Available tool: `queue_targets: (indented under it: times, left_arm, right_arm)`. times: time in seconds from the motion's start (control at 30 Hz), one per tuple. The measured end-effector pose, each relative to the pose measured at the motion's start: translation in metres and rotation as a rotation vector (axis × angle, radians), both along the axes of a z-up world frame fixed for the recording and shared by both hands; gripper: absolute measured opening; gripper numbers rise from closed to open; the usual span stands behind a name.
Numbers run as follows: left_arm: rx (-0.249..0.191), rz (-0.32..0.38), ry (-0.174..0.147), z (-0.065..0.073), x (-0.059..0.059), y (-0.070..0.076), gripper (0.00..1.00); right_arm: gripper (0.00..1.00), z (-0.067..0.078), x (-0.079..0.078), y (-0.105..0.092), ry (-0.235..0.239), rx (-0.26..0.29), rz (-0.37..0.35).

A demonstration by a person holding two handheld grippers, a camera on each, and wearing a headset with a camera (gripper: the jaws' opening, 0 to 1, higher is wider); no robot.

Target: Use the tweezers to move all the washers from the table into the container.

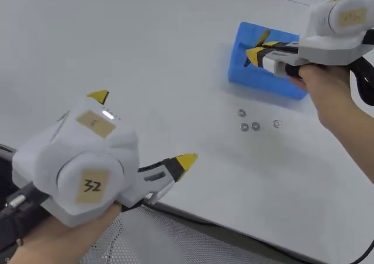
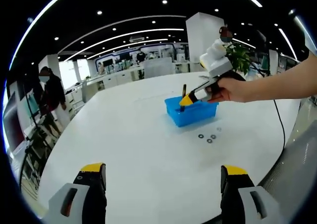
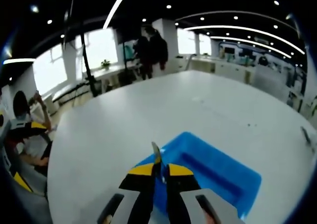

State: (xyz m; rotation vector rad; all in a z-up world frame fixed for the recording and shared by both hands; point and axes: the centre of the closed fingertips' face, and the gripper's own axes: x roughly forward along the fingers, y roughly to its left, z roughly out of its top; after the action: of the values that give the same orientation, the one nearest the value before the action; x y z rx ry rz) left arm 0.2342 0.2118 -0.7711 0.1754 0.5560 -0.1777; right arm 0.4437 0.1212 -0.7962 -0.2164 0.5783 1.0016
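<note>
**Right claw** (image 1: 252,55): the yellow-tipped jaws are pressed together, pinching a slim dark metal pair of tweezers (image 1: 262,39). The claw is held over the far left part of the blue rectangular plastic container (image 1: 266,82), as the head view has it. In the right gripper view the tweezers (image 3: 155,152) project a short way past the jaw tips, with the container's open interior (image 3: 218,177) directly beyond them. Whether the tweezers' points carry anything cannot be told.

**Left claw** (image 1: 143,128): the jaws are spread wide and hold nothing. It sits over the near edge of the white bench (image 1: 146,42), well apart from the container.

**Task items:** four small round metal washers (image 1: 255,125) lie flat on the bench, near the container's near side but clear of its wall.
- Three sit close together and the fourth lies slightly to the right of them.
- None touches either claw.
- The group lies nearer to the person than the right claw, between the two claws and closer to the right one.
- In the left gripper view the washers (image 2: 209,140) appear ahead of the spread jaws, toward the right-hand jaw, in front of the container (image 2: 195,115).
</note>
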Motion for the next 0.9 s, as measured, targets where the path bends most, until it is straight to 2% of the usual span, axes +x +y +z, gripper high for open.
queue_targets:
  times: [0.17,0.27,0.33,0.47,0.53,0.6,0.67,0.83,0.9]
  left_arm:
    - [0.001,0.003,0.003,0.0,0.0,0.001,0.99]
    - [0.005,0.003,0.0,0.001,0.0,0.001,0.99]
    - [0.007,0.007,0.003,0.0,-0.001,0.002,0.99]
    - [0.016,0.009,0.005,0.0,-0.001,0.003,0.99]
    - [0.028,0.019,-0.004,0.001,0.0,0.005,0.99]
    - [0.014,0.021,-0.001,0.001,-0.001,0.005,0.99]
    - [0.023,0.024,0.003,0.0,-0.001,0.006,0.99]
    - [0.034,0.023,0.007,-0.001,-0.001,0.006,0.99]
    - [0.034,0.023,0.005,-0.001,-0.001,0.006,0.99]
  right_arm:
    - [0.05,0.028,-0.007,-0.003,-0.008,0.067,-0.014]
    - [0.04,0.04,-0.012,-0.008,-0.034,0.086,-0.013]
    - [0.04,0.054,-0.023,-0.012,-0.046,0.105,-0.014]
    - [0.04,0.066,-0.034,-0.018,-0.071,0.118,-0.006]
    - [0.04,0.069,-0.042,-0.019,-0.066,0.128,0.0]
    - [0.04,0.069,-0.05,-0.019,-0.059,0.132,0.004]
    - [0.04,0.066,-0.062,-0.02,-0.054,0.124,0.012]
    - [0.04,0.047,-0.084,-0.025,-0.023,0.088,0.022]
    - [0.04,0.042,-0.087,-0.026,-0.008,0.086,0.022]
